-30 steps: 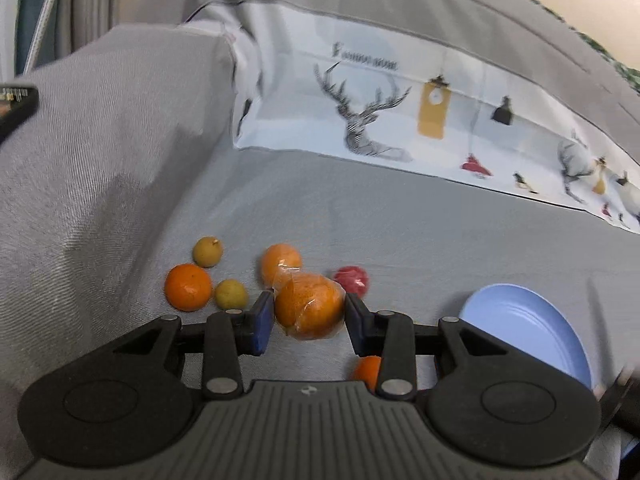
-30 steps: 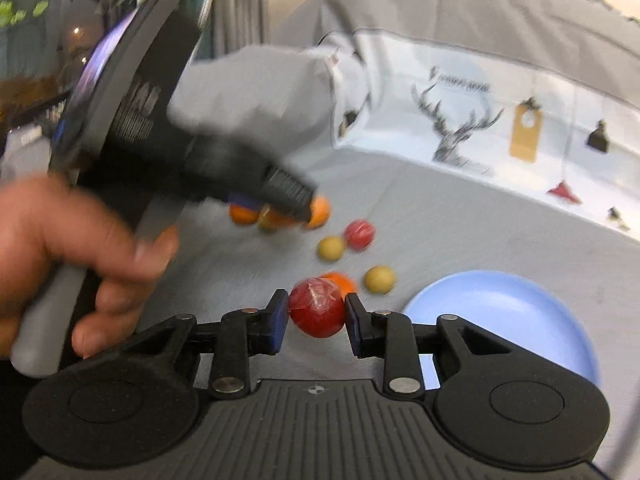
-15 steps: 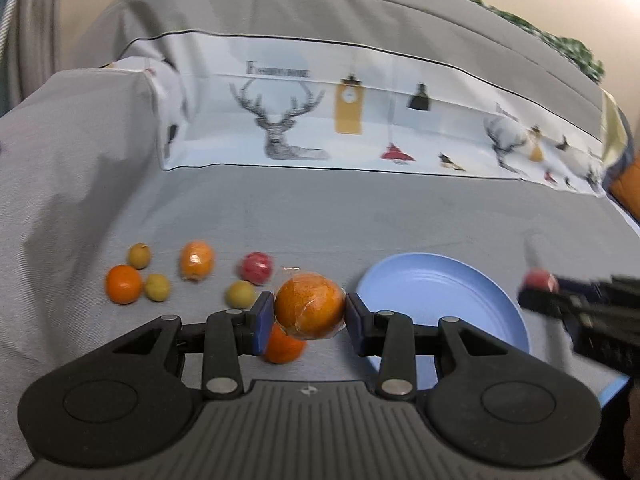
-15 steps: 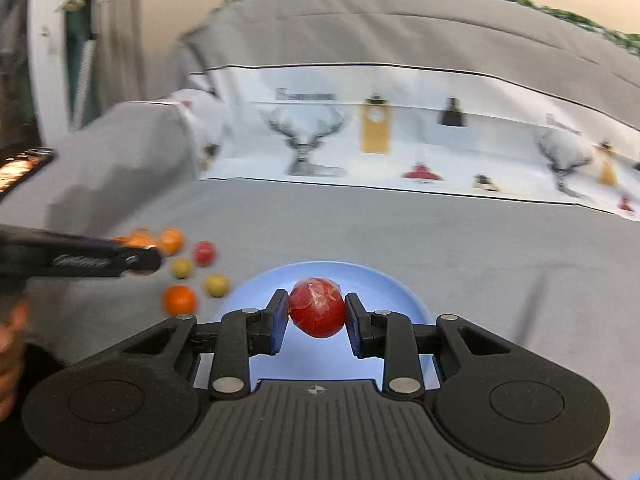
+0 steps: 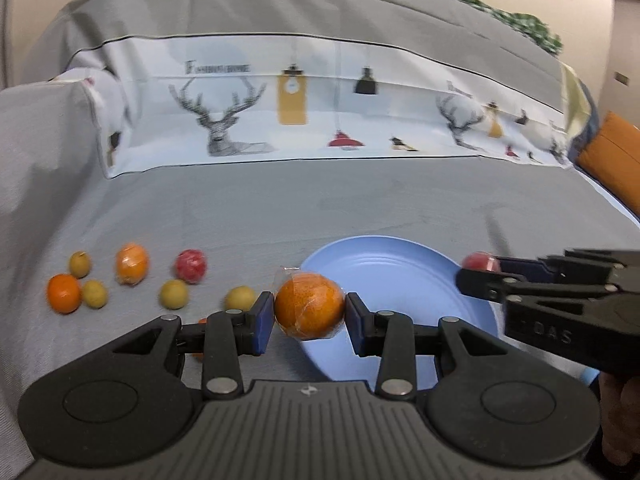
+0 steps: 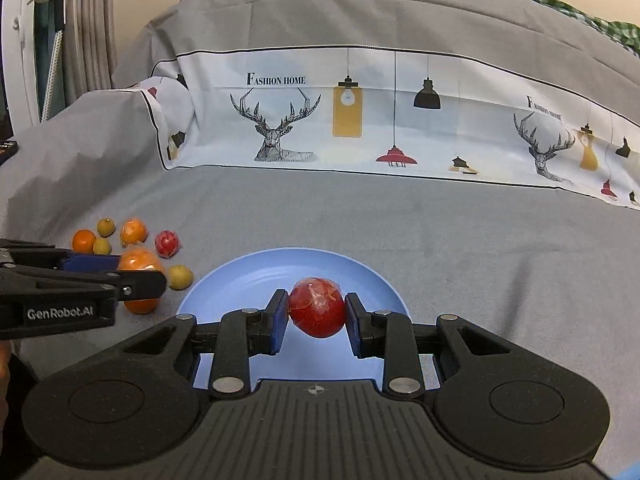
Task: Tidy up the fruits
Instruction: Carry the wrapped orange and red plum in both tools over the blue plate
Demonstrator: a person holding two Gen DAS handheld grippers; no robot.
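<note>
My left gripper (image 5: 309, 312) is shut on a wrapped orange (image 5: 309, 305) and holds it at the left rim of the blue plate (image 5: 392, 276). My right gripper (image 6: 317, 314) is shut on a wrapped red fruit (image 6: 317, 307) above the blue plate (image 6: 248, 276). The right gripper also shows in the left wrist view (image 5: 480, 270) over the plate's right edge. Loose fruits lie left of the plate: an orange (image 5: 63, 293), a wrapped orange (image 5: 132, 263), a red fruit (image 5: 191, 266) and several small yellow fruits (image 5: 173, 294).
Everything rests on a grey cloth-covered surface (image 6: 400, 216). A white printed cloth with deer and lamps (image 6: 360, 120) lines the back. The cloth rises in a fold at the left (image 6: 80, 140). An orange object (image 5: 612, 160) stands at the far right.
Both grippers have swung right from the fruit pile to the blue plate, each still holding its fruit. The right gripper is now over the plate.
</note>
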